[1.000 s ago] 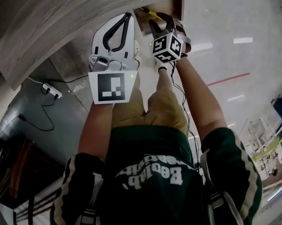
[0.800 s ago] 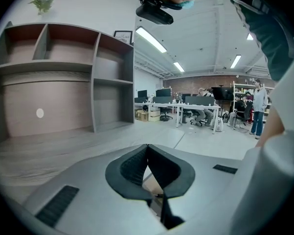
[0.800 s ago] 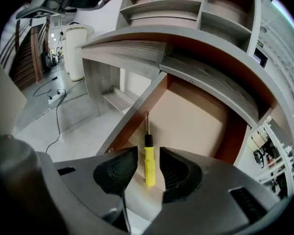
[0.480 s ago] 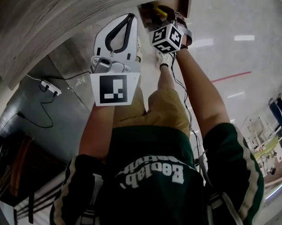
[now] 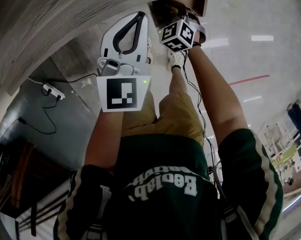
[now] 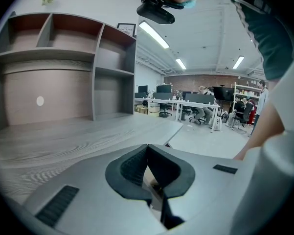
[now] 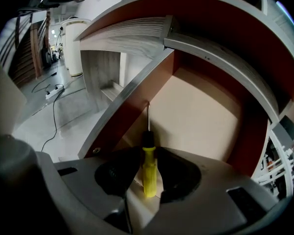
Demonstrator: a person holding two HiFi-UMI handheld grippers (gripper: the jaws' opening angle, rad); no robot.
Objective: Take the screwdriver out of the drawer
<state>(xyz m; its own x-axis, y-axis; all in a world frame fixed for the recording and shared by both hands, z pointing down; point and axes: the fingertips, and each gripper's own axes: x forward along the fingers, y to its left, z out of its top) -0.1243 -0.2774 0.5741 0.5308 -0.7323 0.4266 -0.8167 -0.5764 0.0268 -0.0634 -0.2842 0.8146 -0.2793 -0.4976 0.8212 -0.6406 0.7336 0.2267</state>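
Right claw reaches into the open drawer, and its jaws are closing with the screwdriver between them. The yellow handle lies in the gap with a dark pad close on either side, though no firm squeeze shows yet. The black collar and thin metal shaft run straight ahead of the claw. They lie on the pale drawer floor, just beside the red-brown side wall on the claw's left. More bare floor spreads ahead and to the claw's right, up to the back wall. In the head view the marker cube sits behind the jaws, at the drawer's mouth.

Left claw is held outside the drawer, beside the right one and on its left. Its jaws meet at the tips with nothing caught between them. Ahead of it stretches the grey wood-grain worktop, with a shelf unit standing at the far end. Well below and to its left, a white power strip lies on the floor.
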